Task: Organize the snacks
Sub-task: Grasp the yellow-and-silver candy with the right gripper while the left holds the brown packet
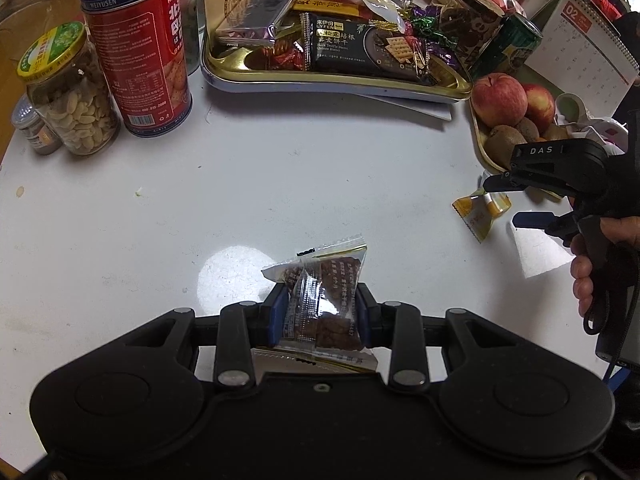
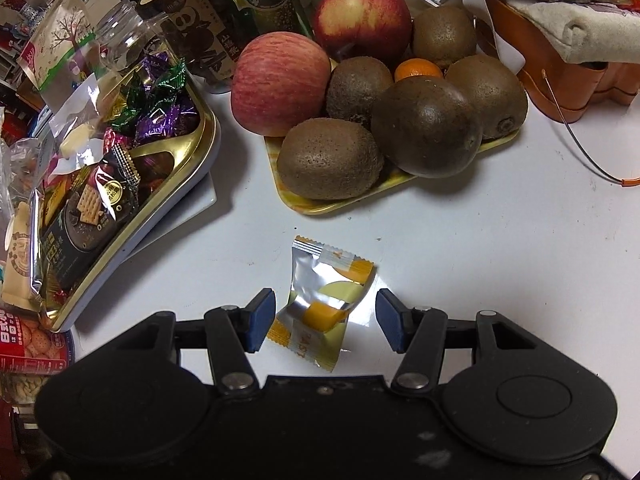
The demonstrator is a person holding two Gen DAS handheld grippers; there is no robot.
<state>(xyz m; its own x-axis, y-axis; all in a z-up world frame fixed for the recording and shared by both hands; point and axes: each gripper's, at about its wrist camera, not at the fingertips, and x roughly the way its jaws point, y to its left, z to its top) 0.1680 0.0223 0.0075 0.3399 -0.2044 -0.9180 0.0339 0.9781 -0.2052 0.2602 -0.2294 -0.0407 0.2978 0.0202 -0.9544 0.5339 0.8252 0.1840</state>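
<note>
White table (image 1: 280, 168), crowded along the far edge. Risks, biggest item down:

- Gold tray (image 1: 240, 65), far centre, already heaped with snacks. Dropping another packet on the pile could slide one off the rim; the black cracker pack (image 1: 352, 46) sits right at the near edge.
- Red tin (image 1: 138, 48) and peanut jar (image 1: 74, 92), far left, tall and just beside each other. A wide swing by the left gripper on the way to the tray could knock them.
- Fruit plate (image 2: 320, 206), far right, kiwis and apples stacked loose. It lies near the right gripper; a forward overshoot would nudge it.
- Left gripper (image 1: 322, 312): pads clamped on a clear packet of brown snack (image 1: 320, 300), held off the table. The film is slick and crumpled, so it could slip out if the grip eases in transit.
- Right gripper (image 2: 325, 320): jaws apart, nothing held, straddling a yellow-and-silver packet (image 2: 324, 304) lying flat on the table. The left pad looks closer than the right, so closing may skate or twist the packet instead of pinching it.
</note>
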